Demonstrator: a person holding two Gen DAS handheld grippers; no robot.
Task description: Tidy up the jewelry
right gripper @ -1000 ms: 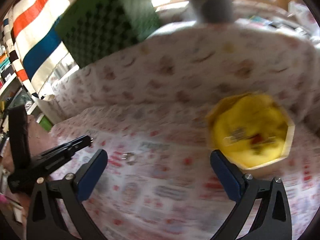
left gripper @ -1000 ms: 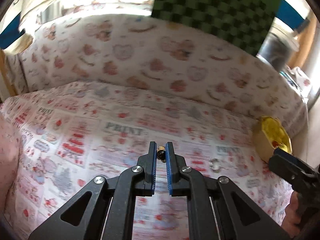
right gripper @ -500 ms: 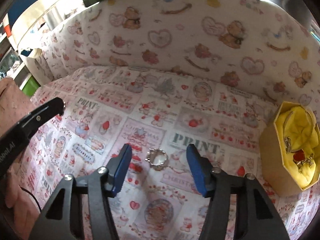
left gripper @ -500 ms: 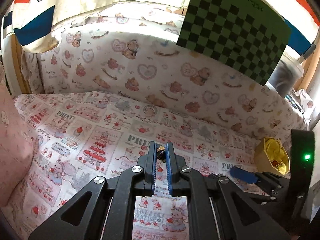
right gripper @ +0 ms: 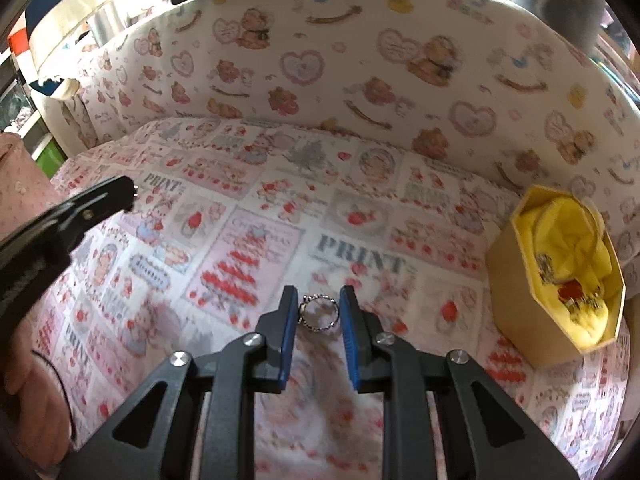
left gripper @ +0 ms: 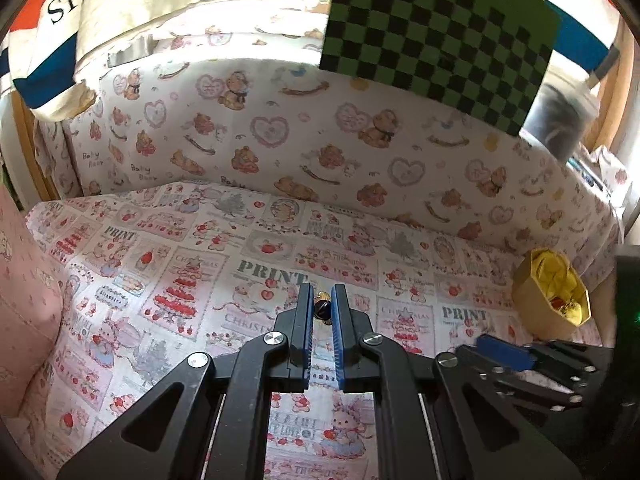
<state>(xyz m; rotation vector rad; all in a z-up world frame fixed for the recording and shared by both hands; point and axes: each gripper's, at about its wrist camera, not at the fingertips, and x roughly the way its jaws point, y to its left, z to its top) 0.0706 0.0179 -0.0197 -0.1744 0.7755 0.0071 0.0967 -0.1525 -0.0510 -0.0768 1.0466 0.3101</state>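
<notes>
My left gripper (left gripper: pixel 322 300) is shut on a small dark and gold jewelry piece (left gripper: pixel 322 309), held above the patterned cloth. It shows side-on in the right wrist view (right gripper: pixel 120 196). My right gripper (right gripper: pixel 319 304) is closed around a silver ring (right gripper: pixel 319 313), whose sides touch both blue pads. An octagonal box (right gripper: pixel 560 276) lined with yellow fabric stands at the right and holds several jewelry pieces, one red. It also shows in the left wrist view (left gripper: pixel 554 294).
The printed cloth (right gripper: pixel 256 216) covers the surface and rises as a bear-patterned back wall (right gripper: pixel 360 64). A green checkered board (left gripper: pixel 436 36) stands behind it. A pink sleeve (left gripper: pixel 24 312) is at the left.
My right gripper swung left from the box, came down over the silver ring and closed its jaws on it. My left gripper stayed shut on its piece and rose slightly.
</notes>
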